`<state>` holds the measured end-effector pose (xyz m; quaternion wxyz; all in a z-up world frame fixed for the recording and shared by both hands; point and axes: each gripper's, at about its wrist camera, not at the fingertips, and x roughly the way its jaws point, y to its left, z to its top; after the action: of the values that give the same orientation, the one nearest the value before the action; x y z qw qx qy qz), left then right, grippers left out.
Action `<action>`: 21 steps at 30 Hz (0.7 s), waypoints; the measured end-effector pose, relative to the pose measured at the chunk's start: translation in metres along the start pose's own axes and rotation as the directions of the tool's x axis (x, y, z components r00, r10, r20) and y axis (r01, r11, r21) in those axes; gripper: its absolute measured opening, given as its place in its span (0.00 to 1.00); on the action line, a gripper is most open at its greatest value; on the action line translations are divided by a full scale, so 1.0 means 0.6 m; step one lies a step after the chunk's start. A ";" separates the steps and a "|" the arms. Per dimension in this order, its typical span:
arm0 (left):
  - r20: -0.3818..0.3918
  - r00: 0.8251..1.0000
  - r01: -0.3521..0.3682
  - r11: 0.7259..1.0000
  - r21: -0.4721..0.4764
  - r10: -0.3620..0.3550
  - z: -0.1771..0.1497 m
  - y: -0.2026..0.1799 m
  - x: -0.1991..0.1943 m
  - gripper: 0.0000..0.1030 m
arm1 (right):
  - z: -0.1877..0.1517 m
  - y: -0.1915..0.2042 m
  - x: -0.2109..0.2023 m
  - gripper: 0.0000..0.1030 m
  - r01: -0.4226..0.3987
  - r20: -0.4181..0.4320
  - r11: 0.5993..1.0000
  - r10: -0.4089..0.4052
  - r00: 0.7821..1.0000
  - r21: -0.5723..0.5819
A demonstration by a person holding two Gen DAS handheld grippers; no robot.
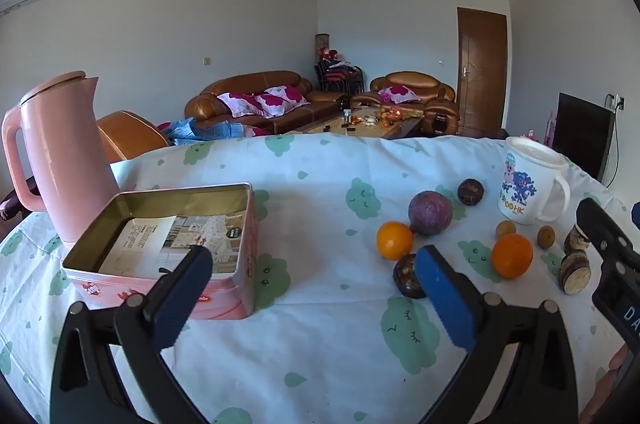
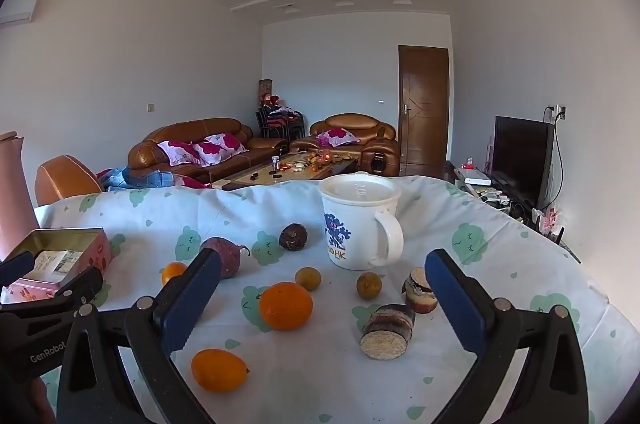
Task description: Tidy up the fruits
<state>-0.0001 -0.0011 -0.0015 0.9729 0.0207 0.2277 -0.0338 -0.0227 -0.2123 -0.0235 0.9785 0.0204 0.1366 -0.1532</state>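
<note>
fruit table with two open grippers

left gripper (image 1: 314, 270) and right gripper (image 2: 324, 278) gape wide, holding nothing. oranges (image 2: 285, 305) and passion fruits (image 1: 430, 212) lie loose on the tablecloth (image 1: 320, 183) beside a mug (image 2: 362, 224) lettered "hk"; pink tin (image 1: 168, 252) sits left. left gripper's body reads "genrobot".

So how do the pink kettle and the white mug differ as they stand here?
The pink kettle is tall and plain, with a flat lid and a pointed spout; the white mug is short, printed with a blue cartoon and orange letters. The kettle stands beside the open tin; the mug stands by the fruit. Both are upright on the tablecloth, lidded, with one handle.
</note>
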 end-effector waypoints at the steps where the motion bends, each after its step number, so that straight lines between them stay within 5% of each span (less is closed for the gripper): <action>1: 0.002 1.000 0.001 1.000 0.002 -0.001 0.000 -0.001 -0.001 1.00 | 0.000 0.003 0.001 0.99 0.002 -0.002 1.000 -0.002 1.000 -0.001; 21: 0.010 1.000 0.000 1.000 0.003 0.000 -0.001 -0.001 -0.004 1.00 | -0.001 0.004 0.001 0.99 0.003 -0.008 1.000 -0.003 1.000 -0.003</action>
<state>-0.0027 -0.0017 -0.0012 0.9740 0.0221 0.2229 -0.0343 -0.0217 -0.2102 -0.0240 0.9777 0.0195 0.1408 -0.1544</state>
